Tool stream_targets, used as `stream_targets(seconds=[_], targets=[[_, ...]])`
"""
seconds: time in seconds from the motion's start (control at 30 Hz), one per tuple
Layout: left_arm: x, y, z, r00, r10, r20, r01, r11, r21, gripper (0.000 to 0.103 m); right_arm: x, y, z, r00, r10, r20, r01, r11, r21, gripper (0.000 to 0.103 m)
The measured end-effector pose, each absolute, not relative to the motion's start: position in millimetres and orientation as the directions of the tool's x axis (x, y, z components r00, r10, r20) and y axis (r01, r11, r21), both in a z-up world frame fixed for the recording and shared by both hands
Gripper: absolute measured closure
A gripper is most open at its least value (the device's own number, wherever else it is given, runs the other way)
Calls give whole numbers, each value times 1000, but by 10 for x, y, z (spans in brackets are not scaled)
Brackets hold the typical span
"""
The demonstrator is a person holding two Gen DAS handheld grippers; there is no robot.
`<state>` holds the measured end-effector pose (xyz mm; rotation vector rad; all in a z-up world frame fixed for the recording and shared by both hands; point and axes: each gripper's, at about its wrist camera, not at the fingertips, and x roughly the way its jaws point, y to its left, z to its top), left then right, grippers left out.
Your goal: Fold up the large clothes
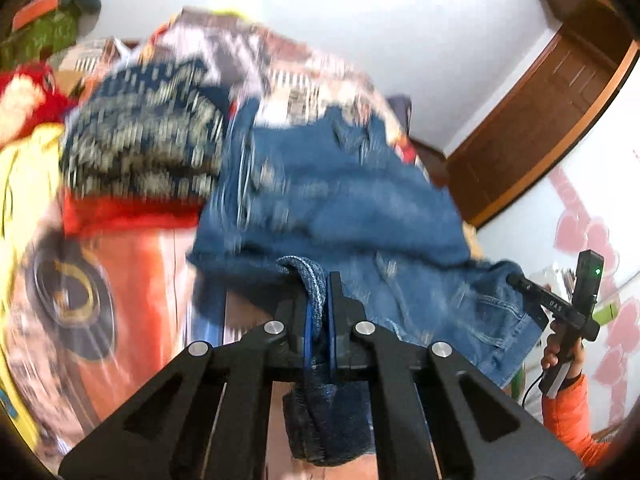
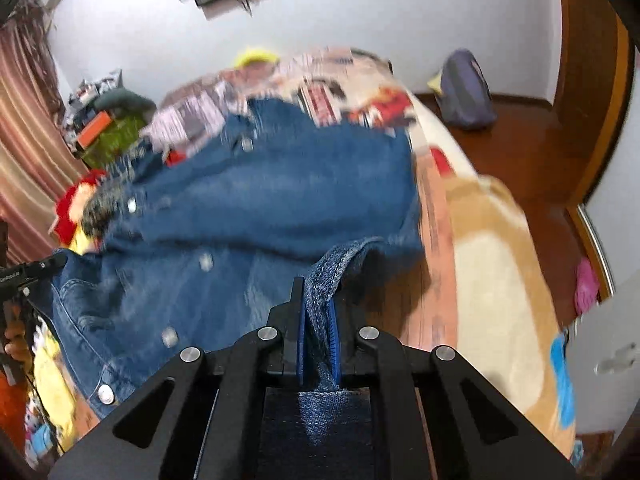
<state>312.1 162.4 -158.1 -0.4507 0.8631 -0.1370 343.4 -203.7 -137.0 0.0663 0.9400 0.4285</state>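
One bed (image 2: pixel 492 240) carries one denim jacket (image 2: pixel 280 200), raised at its near hem. Beside it sits one patterned knit (image 1: pixel 148 140). Two grippers, left gripper (image 1: pixel 318 312) and right gripper (image 2: pixel 316 320), each pinch denim between their fingers.

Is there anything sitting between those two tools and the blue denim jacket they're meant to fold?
No. The left tool and the right tool each already pinch an edge of the denim jacket between their fingers, with nothing visible between. It hangs over the patterned bedspread, beside a navy-patterned knit garment.
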Motion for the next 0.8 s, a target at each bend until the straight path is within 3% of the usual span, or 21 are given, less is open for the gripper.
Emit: stream_targets(seconds=[0.17,0.27,0.4,0.57,0.73,0.8], targets=[[3584,1748,-1260,717,-262,-646,-69,896,-440,98,3909,-2030,-1114,583,371,-723,-288,926,243,94],[3977,1859,-1206,744,-171,-646,-126,914,-387,98,4267,-1964,-1070,623,334,-707,-243,942,231,94],[4659,1982,-1551,697,-17,-717,-251,931,-266,98,4803,-1869,-1313,611,310,-728,-190,951,246,93],[5200,2048,-2197,587,26,-809,-309,931,-194,98,5231,-1655,-1822,540,220,-813,-159,975,158,92],[5187,2067,-2446,581,-4,-814,-289,934,-211,93,5395,-1717,-2223,469,205,-859,-146,977,154,87],[5169,2019,-2427,580,15,-815,-255,953,-164,93,5375,-1751,-2244,458,221,-861,-146,974,172,86]])
